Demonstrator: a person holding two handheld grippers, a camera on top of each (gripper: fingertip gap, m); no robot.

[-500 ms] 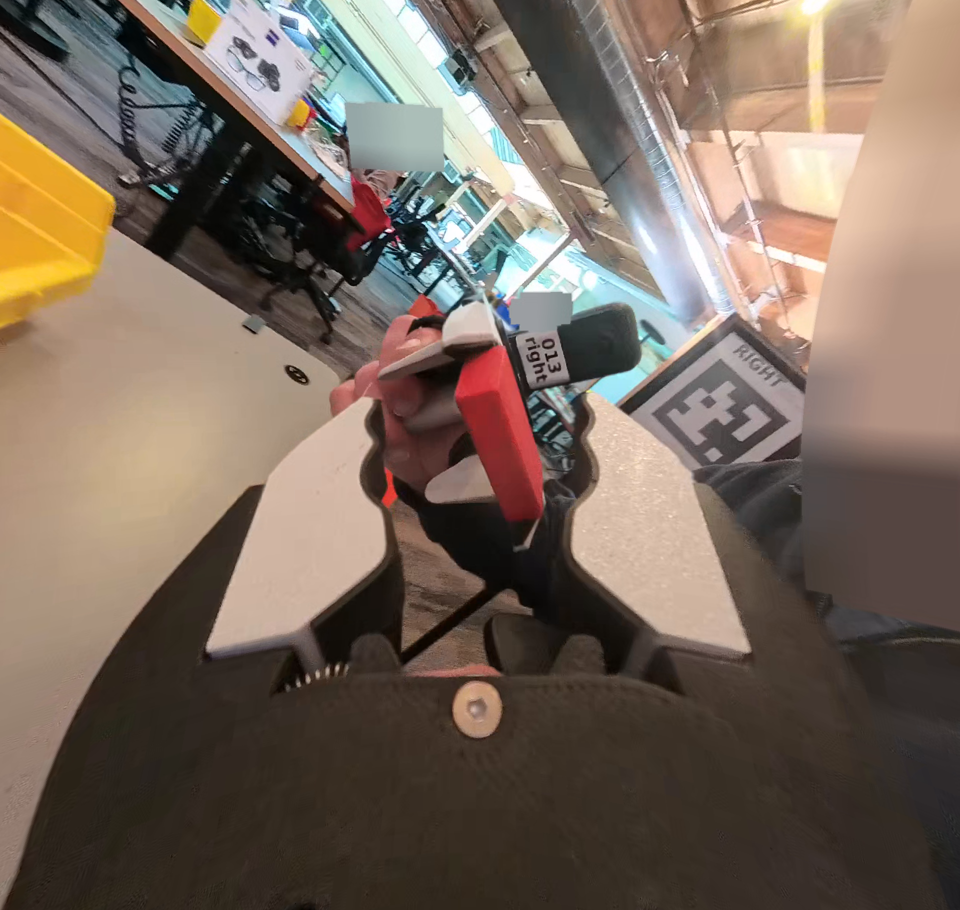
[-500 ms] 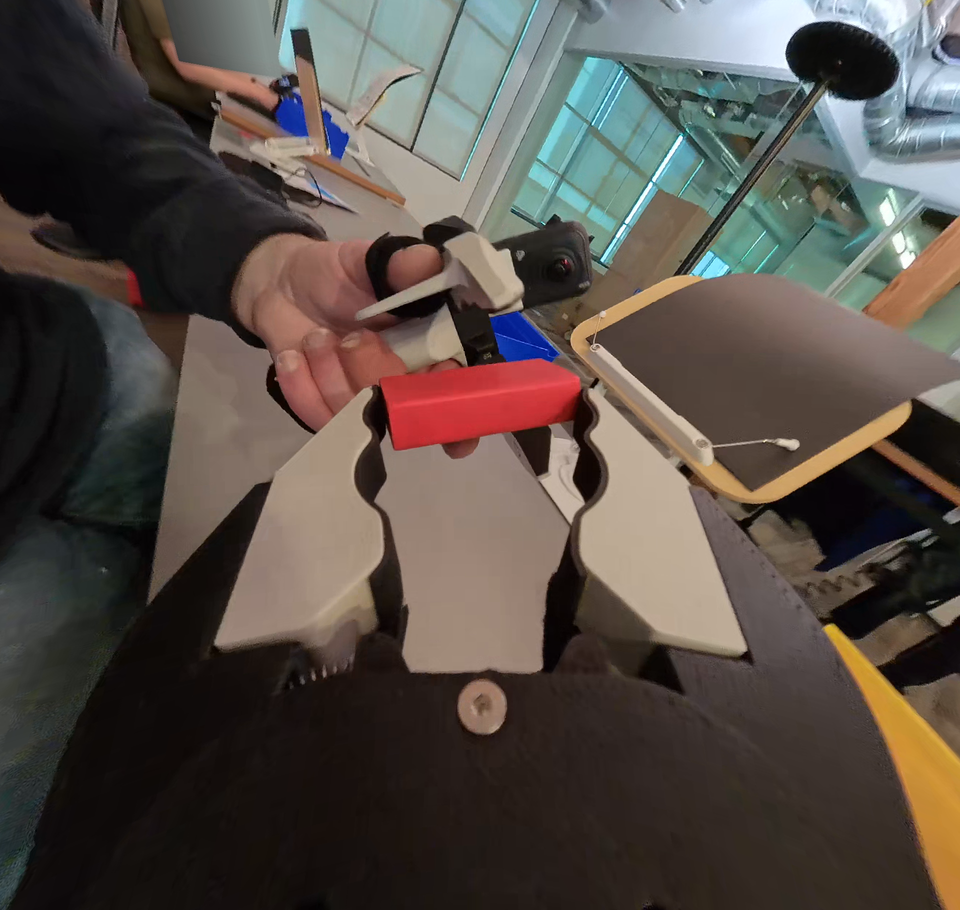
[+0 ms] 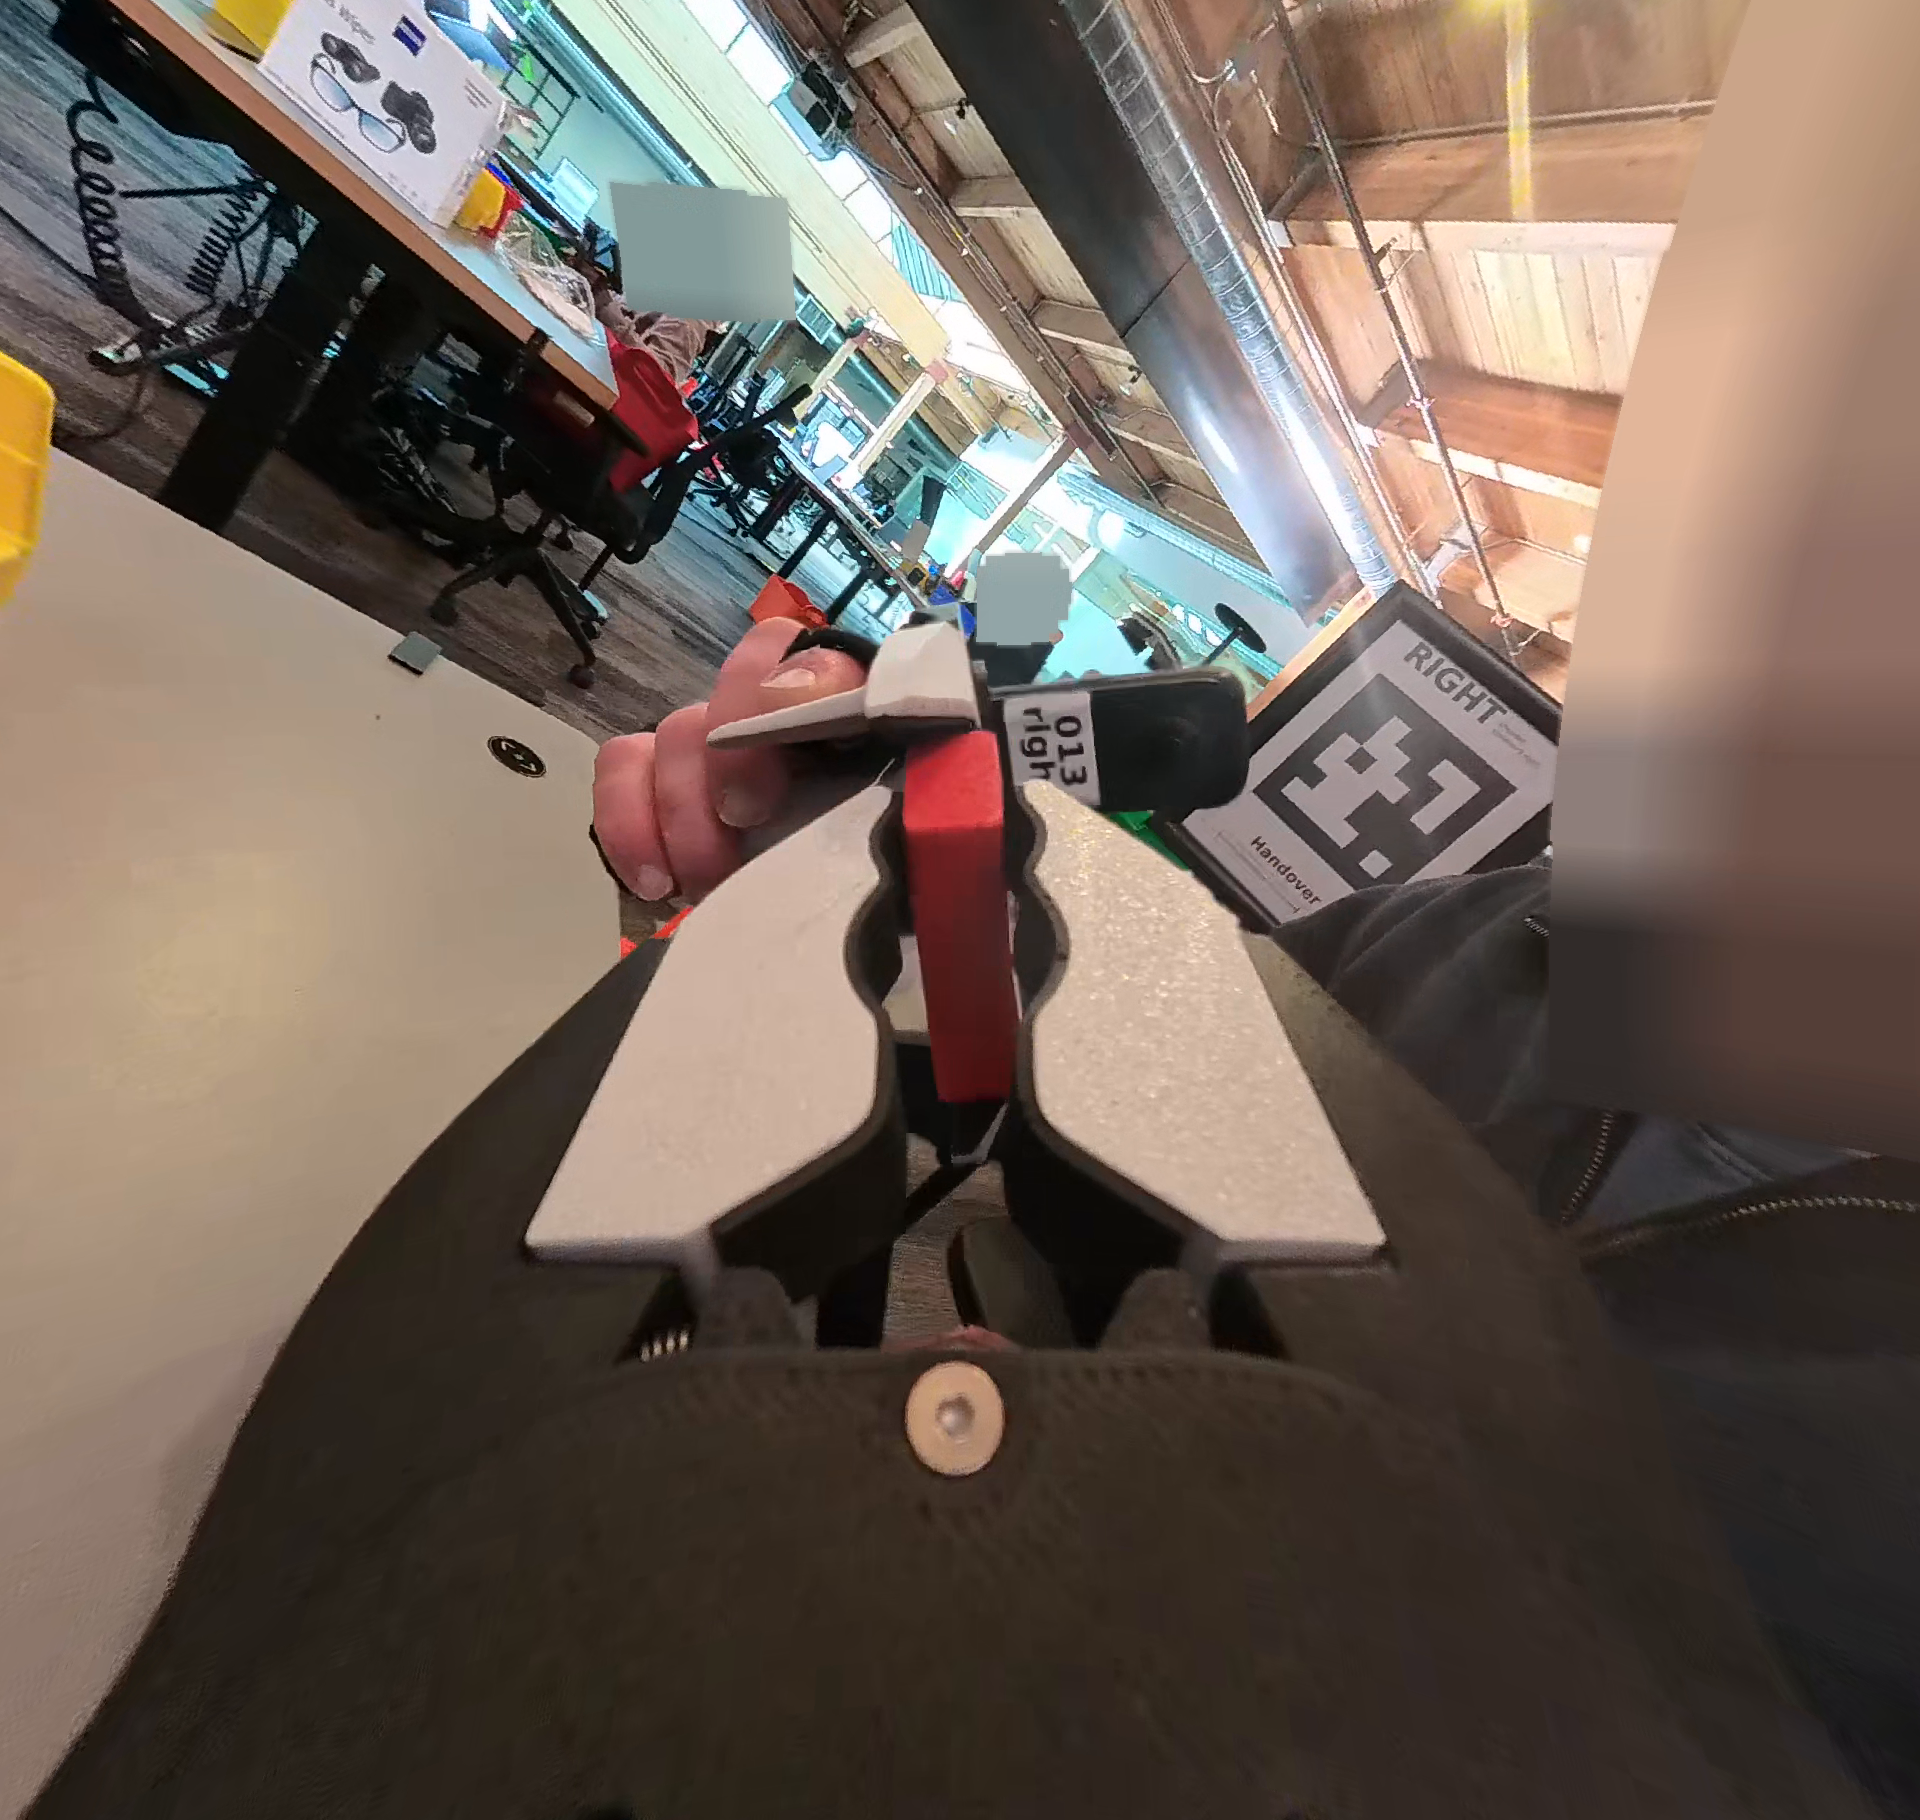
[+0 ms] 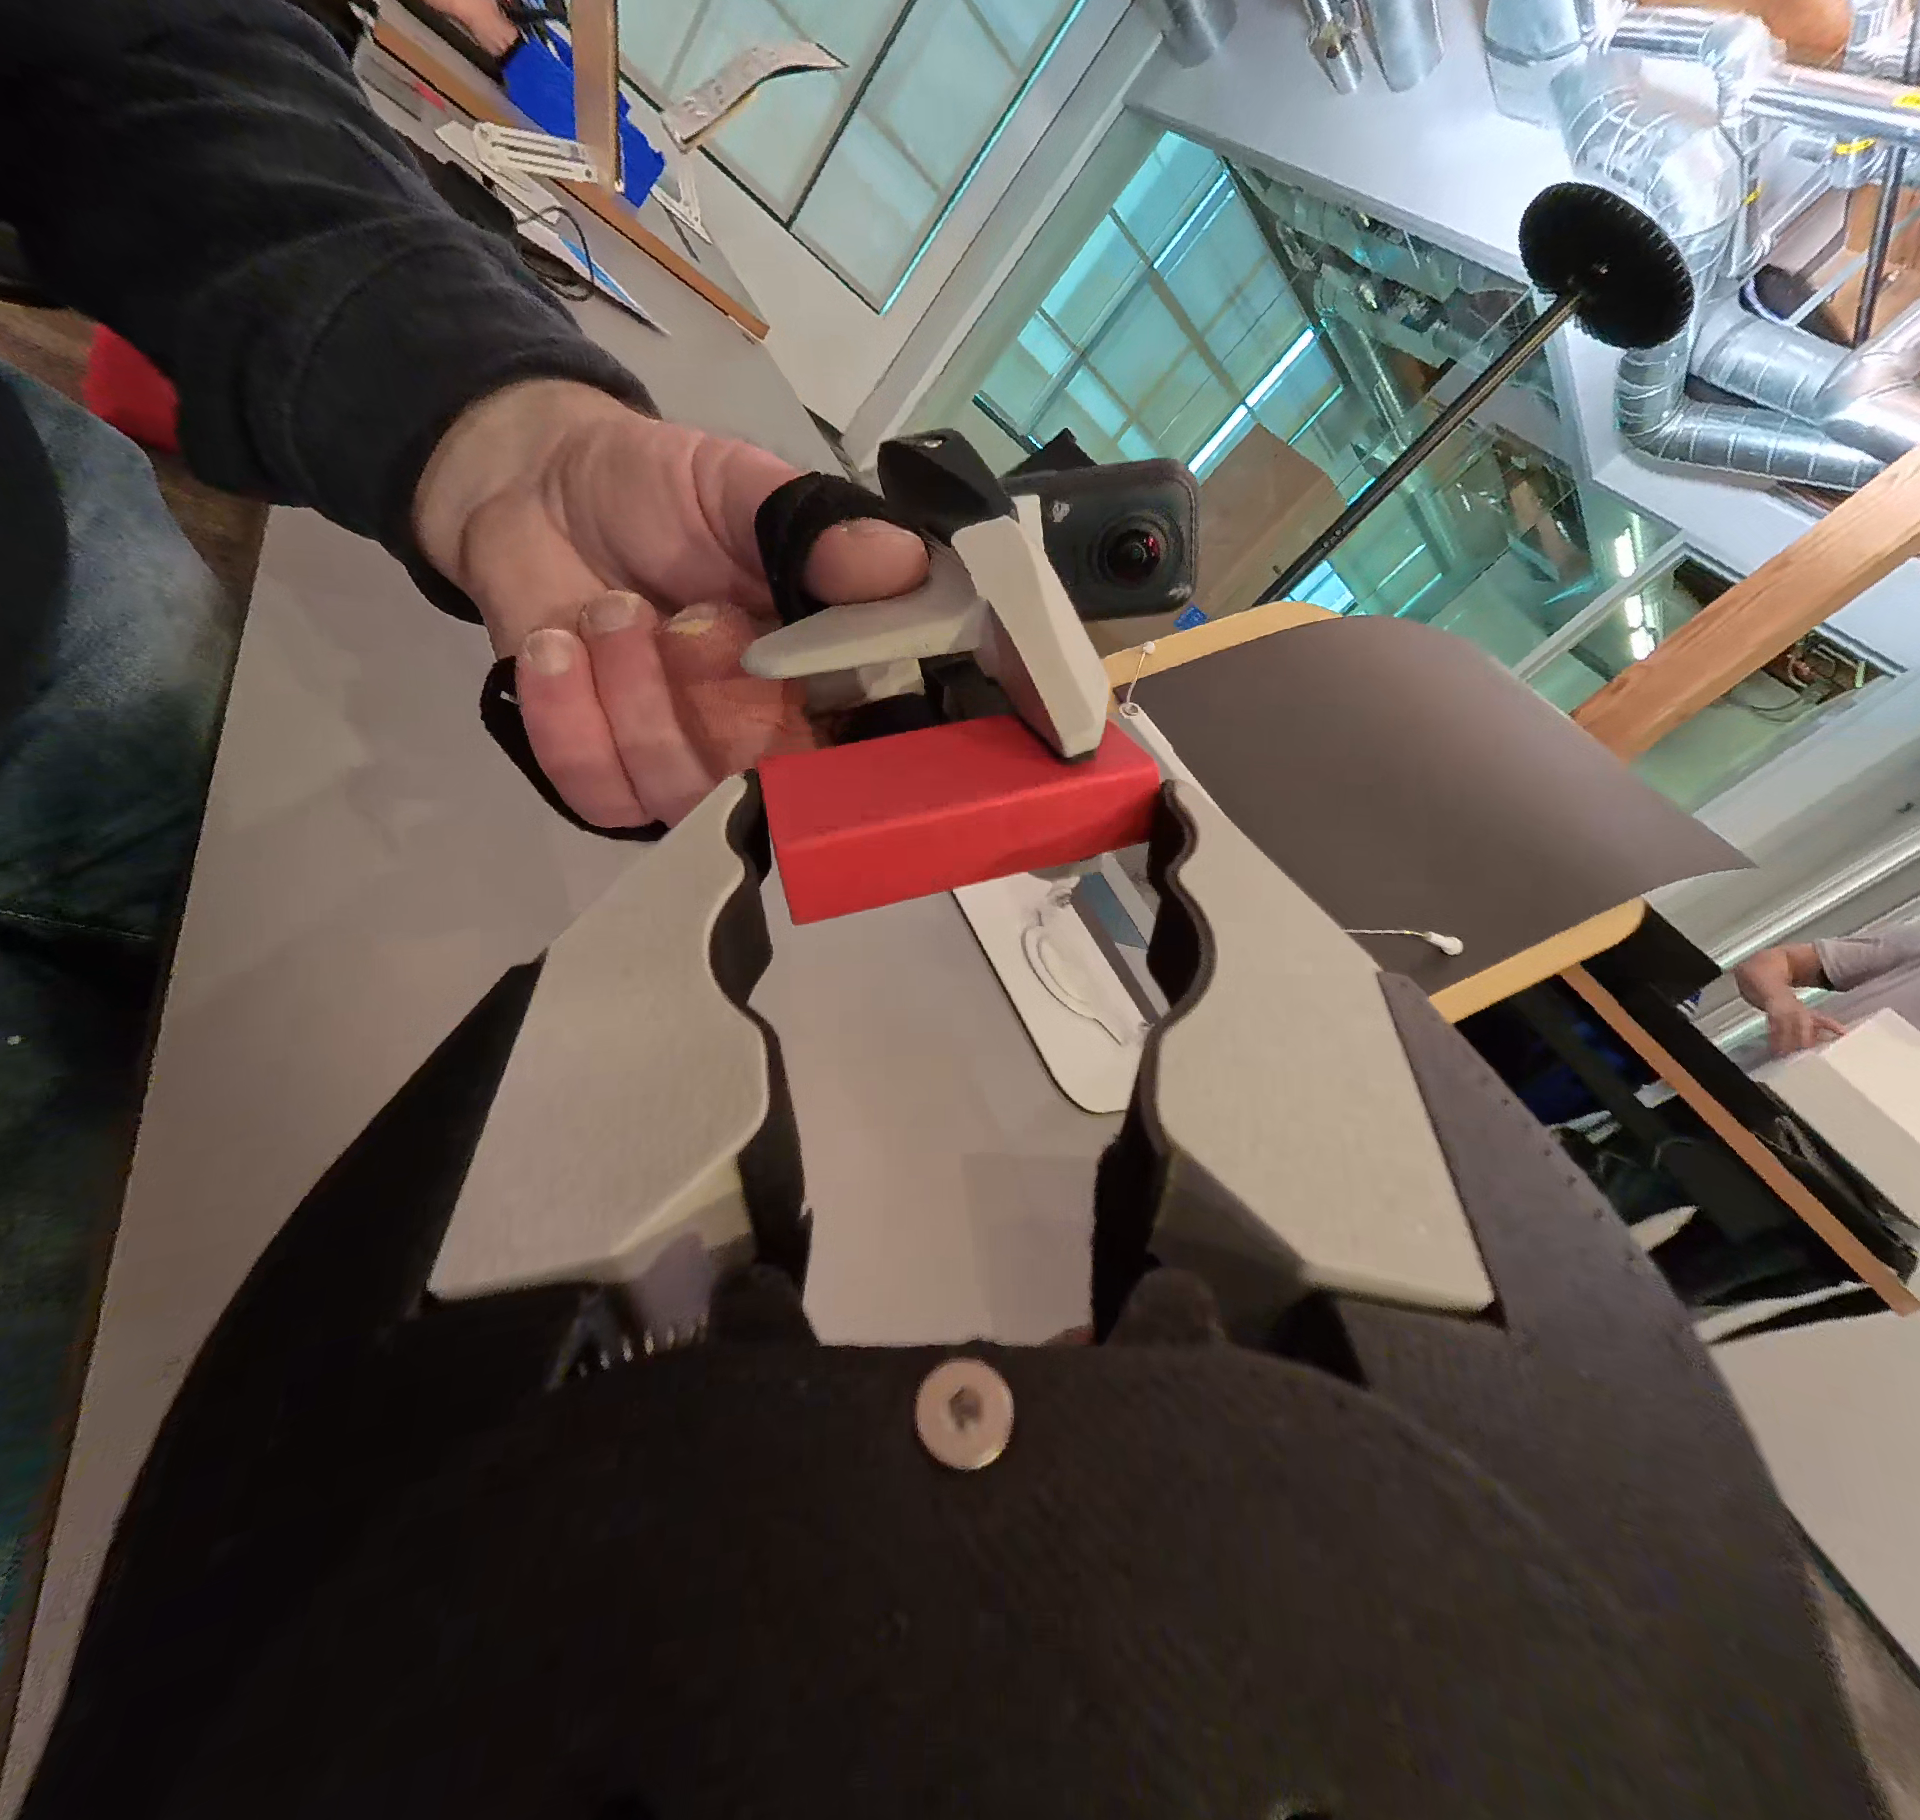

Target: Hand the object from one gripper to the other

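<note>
Clamped the red block [image 3: 958, 949] in both the left gripper [image 3: 954, 814] and right gripper [image 4: 961, 814]; labelled tag board [image 3: 1382, 762] partly cut off.

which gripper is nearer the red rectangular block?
Neither: both touch it. The left gripper clamps the red rectangular block on its long sides; the right gripper pinches its two ends.

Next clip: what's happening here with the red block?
A person is working two handheld tools, midway through a handover. The right tool pinches the red block by its two ends, while the left tool is clamped across its long sides. Both grip the block at once, so neither has let go yet. This moment alone does not show which tool is the giver.
</note>
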